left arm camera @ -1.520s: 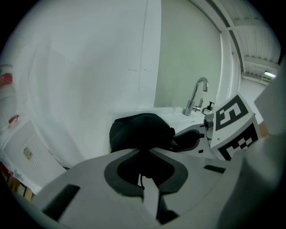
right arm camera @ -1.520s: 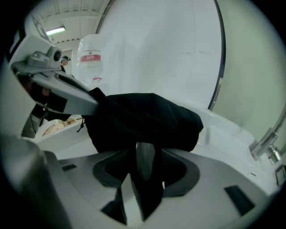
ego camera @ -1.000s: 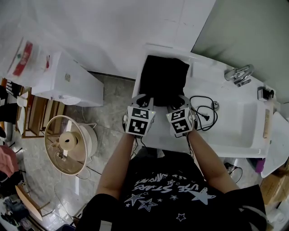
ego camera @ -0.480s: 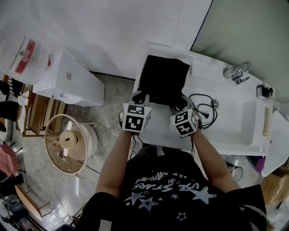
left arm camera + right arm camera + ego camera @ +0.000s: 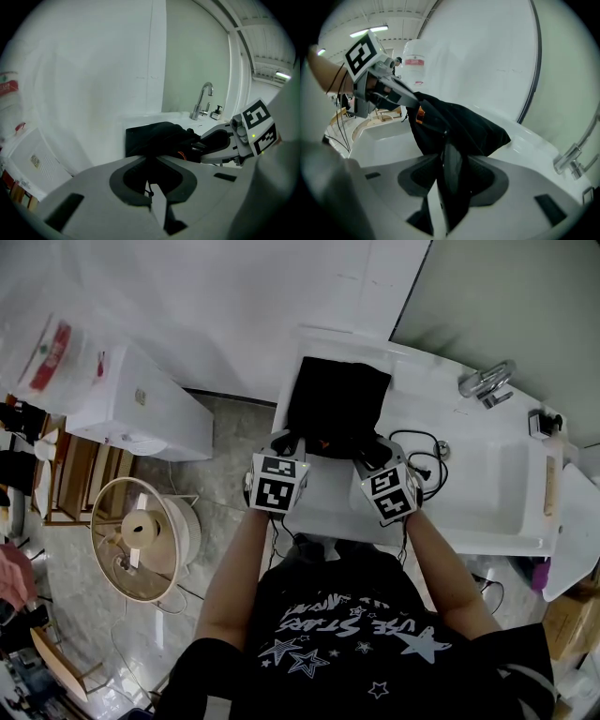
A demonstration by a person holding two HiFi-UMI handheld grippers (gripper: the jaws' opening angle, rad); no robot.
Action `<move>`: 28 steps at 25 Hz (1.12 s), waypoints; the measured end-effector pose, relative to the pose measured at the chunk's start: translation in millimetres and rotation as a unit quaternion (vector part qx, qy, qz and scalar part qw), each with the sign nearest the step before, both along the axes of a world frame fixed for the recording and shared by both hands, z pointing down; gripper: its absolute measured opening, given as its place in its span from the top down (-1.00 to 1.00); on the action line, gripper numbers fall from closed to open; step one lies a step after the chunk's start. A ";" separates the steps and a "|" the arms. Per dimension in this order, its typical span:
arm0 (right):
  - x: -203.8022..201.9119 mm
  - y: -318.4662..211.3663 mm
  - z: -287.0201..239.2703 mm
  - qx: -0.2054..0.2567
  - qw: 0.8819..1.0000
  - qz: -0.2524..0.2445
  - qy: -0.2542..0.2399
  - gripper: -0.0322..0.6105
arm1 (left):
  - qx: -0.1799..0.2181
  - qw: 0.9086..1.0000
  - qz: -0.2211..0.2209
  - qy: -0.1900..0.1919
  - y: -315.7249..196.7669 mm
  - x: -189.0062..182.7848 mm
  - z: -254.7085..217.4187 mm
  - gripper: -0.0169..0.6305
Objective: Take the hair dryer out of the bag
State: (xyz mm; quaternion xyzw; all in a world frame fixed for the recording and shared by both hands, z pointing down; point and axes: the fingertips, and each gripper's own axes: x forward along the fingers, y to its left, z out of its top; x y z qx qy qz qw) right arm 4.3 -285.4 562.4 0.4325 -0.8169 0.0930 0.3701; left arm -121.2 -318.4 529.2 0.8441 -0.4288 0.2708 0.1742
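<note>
Two grippers meet at the near edge of the black fabric bag (image 5: 337,404), which lies on the flat left part of the white sink counter (image 5: 319,517), with its far end up against the wall. My left gripper (image 5: 292,442) is clenched, its jaws pressed together on the bag's near rim, with a thin drawstring hanging just behind the tips. My right gripper (image 5: 366,451) is clamped on a thick upright fold of the same black fabric, so its jaws stand partly apart around it. Between the two grips the mouth of the bag is held up off the counter and gapes a little. In that opening I see a small orange piece (image 5: 420,112), but I cannot tell what it belongs to. The hair dryer itself shows in none of my views. The bag is bulged and full-looking. To the right, the basin (image 5: 487,512) holds a loose black cord (image 5: 422,465) coiled near the drain. A chrome faucet (image 5: 486,383) stands at the basin's far rim.
</note>
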 end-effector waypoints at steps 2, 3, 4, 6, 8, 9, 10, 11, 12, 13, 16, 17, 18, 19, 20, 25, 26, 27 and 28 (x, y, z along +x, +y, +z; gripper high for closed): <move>-1.5 2.1 -3.3 -0.004 1.000 -0.001 -0.015 0.31 | 0.003 1.000 -0.004 -0.001 1.0 -3.6 -0.3 0.87; -3.0 4.4 -4.7 -0.008 1.000 -0.001 -0.025 0.32 | 0.006 1.000 -0.005 -0.001 1.5 -4.7 -1.1 0.87; -4.6 7.4 -6.0 -0.014 0.999 0.000 -0.037 0.32 | 0.008 1.000 -0.005 0.000 2.1 -5.2 -2.2 0.87; -5.3 12.9 -7.9 -0.022 0.998 0.000 -0.054 0.31 | 0.011 1.000 -0.002 0.003 3.3 -6.0 -4.0 0.87; -3.2 19.6 -7.4 -0.032 0.998 -0.002 -0.061 0.32 | 0.011 1.000 0.002 0.004 5.4 -7.0 -4.8 0.87; -2.3 22.9 -7.5 -0.036 0.997 -0.004 -0.063 0.32 | 0.010 1.000 0.004 0.005 6.8 -7.2 -5.3 0.87; -1.7 26.0 -7.6 -0.039 0.997 -0.007 -0.064 0.32 | 0.008 1.000 0.006 0.006 8.5 -7.6 -5.8 0.87; -1.2 29.4 -7.8 -0.041 0.997 -0.012 -0.063 0.32 | 0.005 1.000 0.005 0.007 10.3 -8.8 -5.9 0.87; -1.0 33.0 -8.3 -0.043 0.997 -0.018 -0.063 0.32 | 0.003 1.000 0.003 0.008 11.4 -11.1 -5.3 0.87; -1.1 36.9 -9.3 -0.044 0.997 -0.024 -0.065 0.32 | 0.002 1.000 0.002 0.008 11.6 -13.9 -4.3 0.87; -3.6 46.2 -14.8 -0.047 0.995 -0.033 -0.077 0.32 | 0.006 1.000 0.003 0.014 10.1 -17.7 -3.4 0.87; -5.2 48.5 -17.1 -0.048 0.995 -0.034 -0.083 0.32 | 0.006 1.000 0.004 0.016 9.9 -17.6 -4.1 0.87; -7.1 50.9 -19.4 -0.049 0.994 -0.036 -0.089 0.32 | 0.008 1.000 0.005 0.017 9.7 -17.6 -4.5 0.87; -9.2 53.7 -21.7 -0.049 0.993 -0.039 -0.096 0.32 | 0.010 1.000 0.005 0.018 9.3 -18.1 -4.8 0.87; -11.5 57.0 -24.1 -0.050 0.992 -0.043 -0.103 0.32 | 0.013 1.000 0.006 0.020 9.2 -18.5 -5.2 0.87; -19.1 73.5 -35.2 -0.045 0.989 -0.062 -0.122 0.32 | 0.030 0.999 0.023 0.038 12.2 -19.1 -11.1 0.87; -20.3 76.6 -36.9 -0.045 0.989 -0.066 -0.125 0.32 | 0.030 0.998 0.024 0.040 12.7 -19.7 -11.8 0.87; -21.3 79.6 -38.3 -0.045 0.989 -0.069 -0.127 0.32 | 0.030 0.998 0.025 0.042 12.9 -20.5 -12.2 0.87; -22.1 82.4 -39.5 -0.045 0.988 -0.072 -0.129 0.32 | 0.030 0.998 0.026 0.043 13.1 -21.2 -12.5 0.87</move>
